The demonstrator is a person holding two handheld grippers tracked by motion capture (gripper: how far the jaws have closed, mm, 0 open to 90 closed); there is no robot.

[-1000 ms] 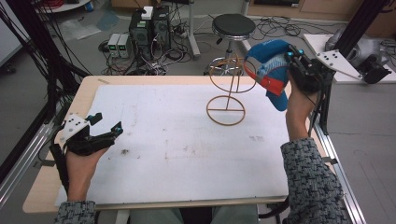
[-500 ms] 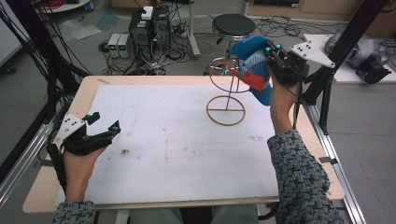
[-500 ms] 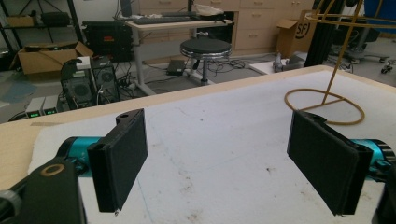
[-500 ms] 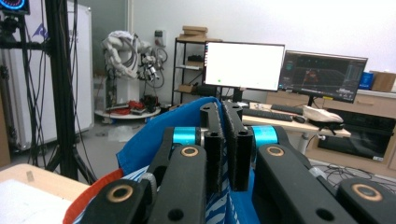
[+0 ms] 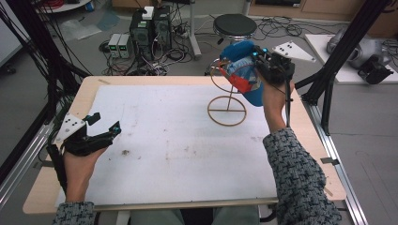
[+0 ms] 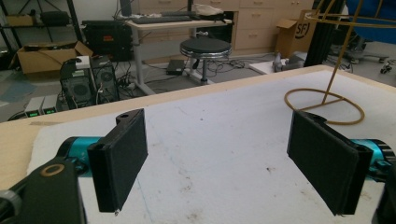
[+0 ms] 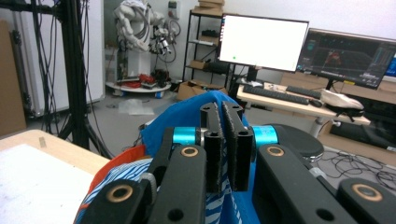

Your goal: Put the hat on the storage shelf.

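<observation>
Blue cap (image 5: 244,70) pinched in right gripper (image 5: 260,63) above wire stand (image 5: 227,110), left gripper (image 5: 105,126) jaws apart

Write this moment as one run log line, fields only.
right tongs: shut on blue cap | cap: at wire stand top | left tongs: open, empty

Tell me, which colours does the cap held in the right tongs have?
The cap is mainly blue, with a red part and blue-white stripes; the high view shows it best.
</observation>
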